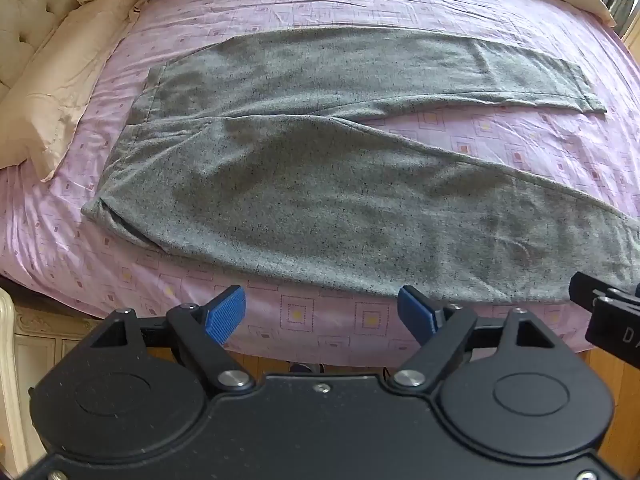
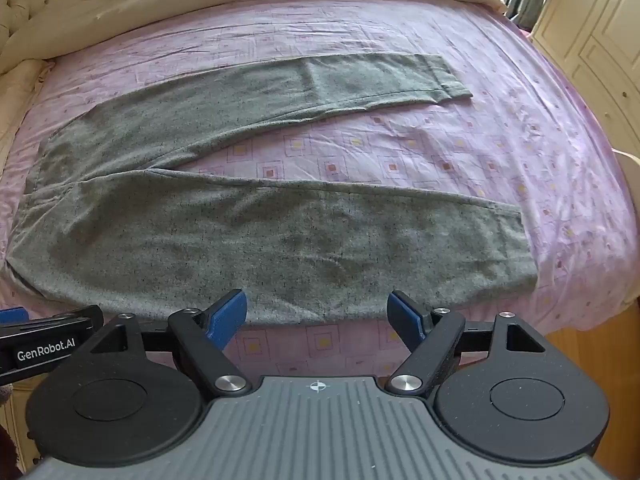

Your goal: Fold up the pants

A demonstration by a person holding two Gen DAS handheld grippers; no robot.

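Observation:
Grey speckled pants (image 1: 304, 184) lie flat on the pink bed sheet (image 1: 520, 144), waistband at the left, both legs spread apart toward the right. In the right wrist view the same pants (image 2: 248, 240) fill the middle, the near leg's hem at the right. My left gripper (image 1: 322, 312) hovers open above the bed's near edge, just short of the near leg, with nothing between its blue pads. My right gripper (image 2: 316, 314) is open too, its fingertips over the near leg's front edge, holding nothing. Part of the right gripper (image 1: 608, 312) shows at the left wrist view's right edge.
Cream pillows (image 1: 60, 92) lie at the head of the bed on the left, beside a tufted headboard (image 1: 24, 12). A cream duvet (image 2: 240, 4) is bunched along the far side. Pale cupboards (image 2: 600, 32) stand at the far right. Wooden floor (image 2: 592, 344) shows beyond the bed's edge.

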